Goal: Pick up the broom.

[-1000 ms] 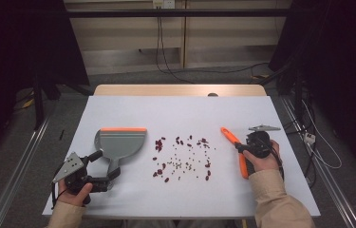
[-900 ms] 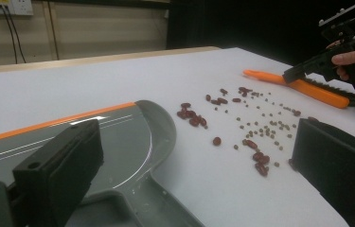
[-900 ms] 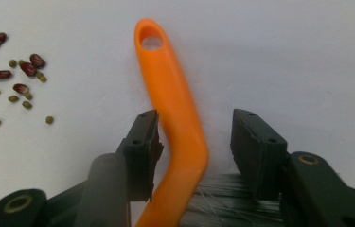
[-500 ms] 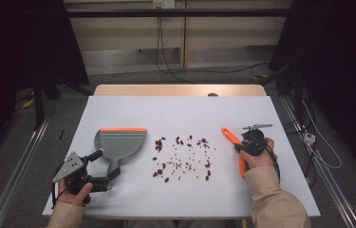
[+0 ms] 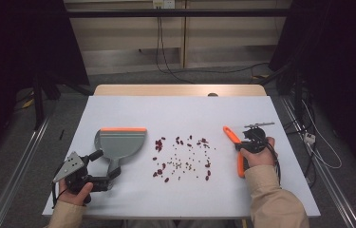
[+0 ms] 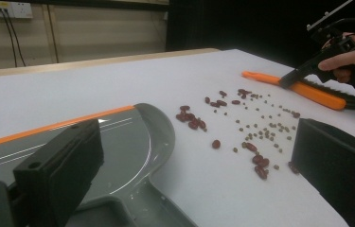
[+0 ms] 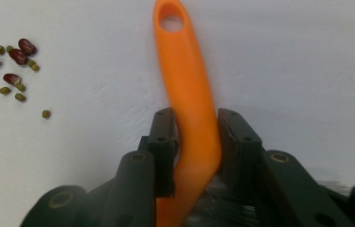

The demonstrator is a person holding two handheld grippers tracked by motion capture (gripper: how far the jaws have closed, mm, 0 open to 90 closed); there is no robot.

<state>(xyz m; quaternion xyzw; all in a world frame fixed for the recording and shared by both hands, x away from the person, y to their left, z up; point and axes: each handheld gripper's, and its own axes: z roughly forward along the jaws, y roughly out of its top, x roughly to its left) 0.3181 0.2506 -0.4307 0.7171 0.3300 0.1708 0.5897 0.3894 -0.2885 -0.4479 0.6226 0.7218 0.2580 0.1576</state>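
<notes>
A grey dustpan (image 5: 120, 142) with an orange lip lies left of centre on the white table (image 5: 185, 111). Its handle runs between the wide jaws of my open left gripper (image 5: 107, 165), and no pad touches it. In the left gripper view the pan (image 6: 118, 146) sits by the left jaw. Red beans and small green ones (image 5: 182, 159) are scattered mid-table. My right gripper (image 7: 196, 142) has just been closing and is shut on the handle of the orange brush (image 7: 184, 80). In the high view the brush (image 5: 232, 137) lies flat to the right of the beans.
The beans (image 6: 241, 127) spread between the pan and the brush (image 6: 307, 91). Behind the white sheet, the table's wooden back edge (image 5: 180, 89) shows. Cables trail on the floor to the right (image 5: 308, 137). A metal rail (image 5: 14, 180) runs along the left.
The right hand has shifted slightly left over the brush handle. The brush, the dustpan and the left hand have stayed in place.
</notes>
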